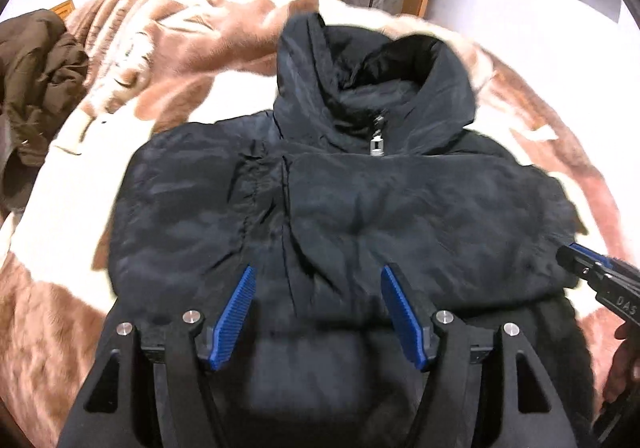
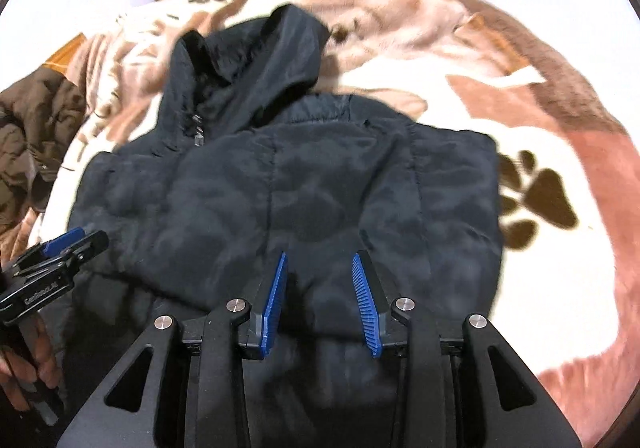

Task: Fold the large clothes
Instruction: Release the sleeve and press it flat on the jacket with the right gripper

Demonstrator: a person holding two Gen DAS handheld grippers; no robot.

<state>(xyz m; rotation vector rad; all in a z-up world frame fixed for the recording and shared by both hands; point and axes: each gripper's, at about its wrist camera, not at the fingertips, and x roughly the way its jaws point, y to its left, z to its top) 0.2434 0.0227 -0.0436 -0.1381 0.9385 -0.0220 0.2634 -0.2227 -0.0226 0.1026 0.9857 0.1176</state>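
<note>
Blue-padded fingers [image 1: 236, 320] of the left gripper [image 1: 318, 314] are spreading wide above the near part of the black jacket [image 1: 340, 216], gripping nothing. Over to the right, the right gripper [image 2: 320, 302] is hovering with its 2 pads set a narrower way apart, also gripping nothing. That jacket is lying flat on the bed, on a brown and white blanket [image 2: 540, 120], with its sleeves folded across the chest. Its hood [image 1: 372, 76] is pointing toward the far side, and the zipper pull [image 1: 376, 146] is sitting at the collar. A brown coat [image 1: 36, 88] is lying crumpled at the far left of the bed.
</note>
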